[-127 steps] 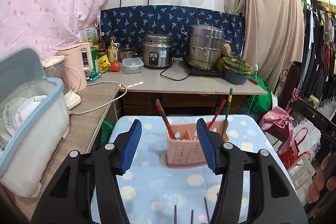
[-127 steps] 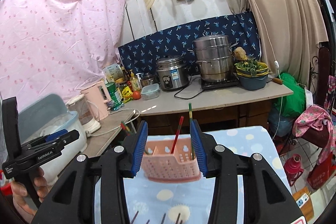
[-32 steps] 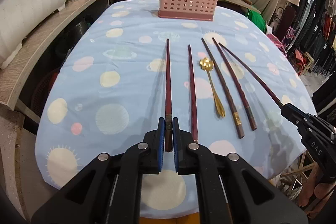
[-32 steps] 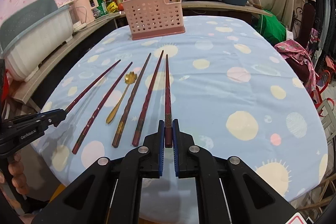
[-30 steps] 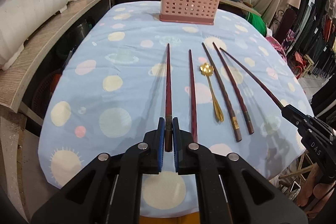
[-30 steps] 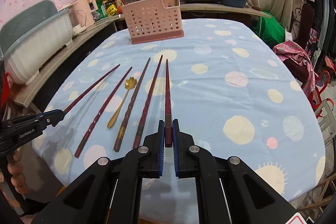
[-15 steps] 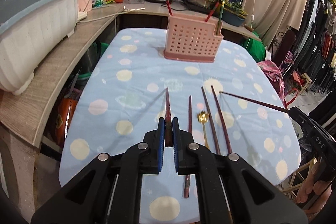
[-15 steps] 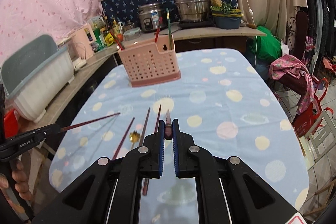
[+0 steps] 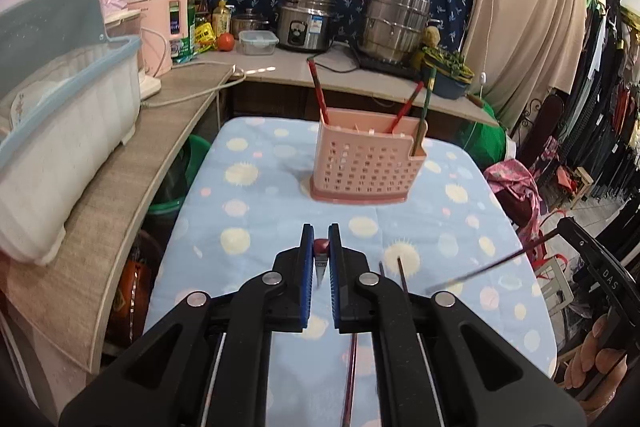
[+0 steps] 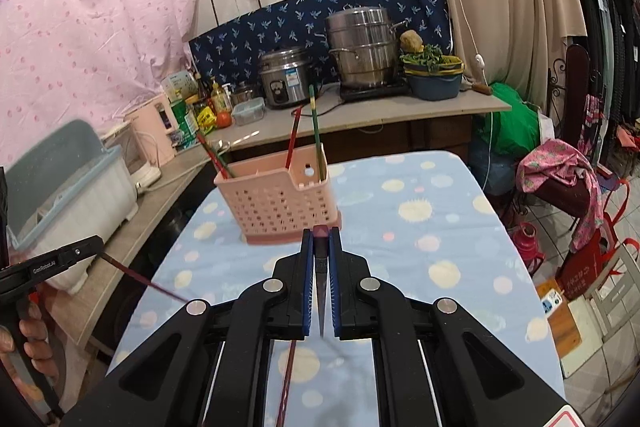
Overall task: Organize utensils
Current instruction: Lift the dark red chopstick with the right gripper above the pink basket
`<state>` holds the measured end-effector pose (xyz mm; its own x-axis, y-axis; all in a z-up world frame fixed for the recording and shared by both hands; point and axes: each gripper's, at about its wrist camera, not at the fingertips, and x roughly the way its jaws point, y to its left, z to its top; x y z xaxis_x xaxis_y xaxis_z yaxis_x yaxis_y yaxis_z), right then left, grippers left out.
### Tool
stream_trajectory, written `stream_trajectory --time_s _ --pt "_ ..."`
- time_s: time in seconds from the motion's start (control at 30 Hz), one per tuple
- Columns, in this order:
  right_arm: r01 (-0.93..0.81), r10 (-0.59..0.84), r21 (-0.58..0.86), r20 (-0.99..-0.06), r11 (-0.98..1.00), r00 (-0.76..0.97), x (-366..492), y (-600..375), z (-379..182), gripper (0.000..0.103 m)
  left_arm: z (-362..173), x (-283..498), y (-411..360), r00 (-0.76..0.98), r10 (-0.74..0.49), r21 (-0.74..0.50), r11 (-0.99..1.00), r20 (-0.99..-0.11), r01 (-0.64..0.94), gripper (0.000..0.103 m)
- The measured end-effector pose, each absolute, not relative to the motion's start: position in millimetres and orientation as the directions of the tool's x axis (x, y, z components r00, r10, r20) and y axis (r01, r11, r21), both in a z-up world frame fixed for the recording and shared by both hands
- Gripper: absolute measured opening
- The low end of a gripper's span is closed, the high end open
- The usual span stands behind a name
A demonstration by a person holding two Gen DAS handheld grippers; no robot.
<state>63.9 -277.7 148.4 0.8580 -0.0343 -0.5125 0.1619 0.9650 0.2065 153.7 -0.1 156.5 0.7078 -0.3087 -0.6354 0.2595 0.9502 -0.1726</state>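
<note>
- Two hand-held grippers are raised above the table (image 9: 256,227), each pinching one dark red chopstick.
- Far left on the side counter (image 9: 120,187) stands a white dish bin with a blue rim (image 9: 60,131); behind it are a pink appliance (image 9: 164,27), bottles and a tomato (image 9: 225,41).
- Left gripper (image 9: 321,259) has its blue pads pressed onto a chopstick (image 9: 321,247), whose rounded end shows between the tips, pointing toward the camera's view of the basket.
- In the right wrist view that same chopstick (image 10: 140,279) sticks out of the left gripper at the frame's left edge, slanting down toward the cloth.
- Centre of the table, on the blue spotted cloth, sits the pink perforated utensil basket (image 9: 366,163). It already holds a red chopstick at its left end (image 9: 318,91), another red one leaning in the middle (image 9: 406,107), and a green one in the small right compartment (image 9: 425,107).
- Behind the basket, on the back counter, stand a rice cooker (image 9: 306,21) and a steel steamer pot (image 9: 394,23).
- Right gripper (image 10: 321,267) is likewise clamped on its chopstick (image 10: 321,233), end-on just in front of the basket's base.
- From the left wrist view this chopstick (image 9: 488,269) juts leftward out of the right gripper at the right edge, held in the air over the cloth.
- Beneath the left gripper, thin dark chopsticks lying on the cloth (image 9: 402,273) show between the arms.
</note>
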Motion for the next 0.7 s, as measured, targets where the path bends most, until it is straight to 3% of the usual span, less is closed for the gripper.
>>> stream_trajectory --time_s 0.4,0.7 --pt "0.107 0.01 0.249 -0.428 0.963 0.904 116.4 -288.5 200.6 0.007 209.7 206.3 -8.0 0.751 -0.333 -0.191 0.943 -0.57 0.273 0.007" --pt "0.056 0.039 0.292 -0.308 0.955 0.951 172.1 -291.9 258.3 0.007 269.1 246.1 -30.7 0.816 -0.342 -0.183 0.94 -0.467 0.289 0.007"
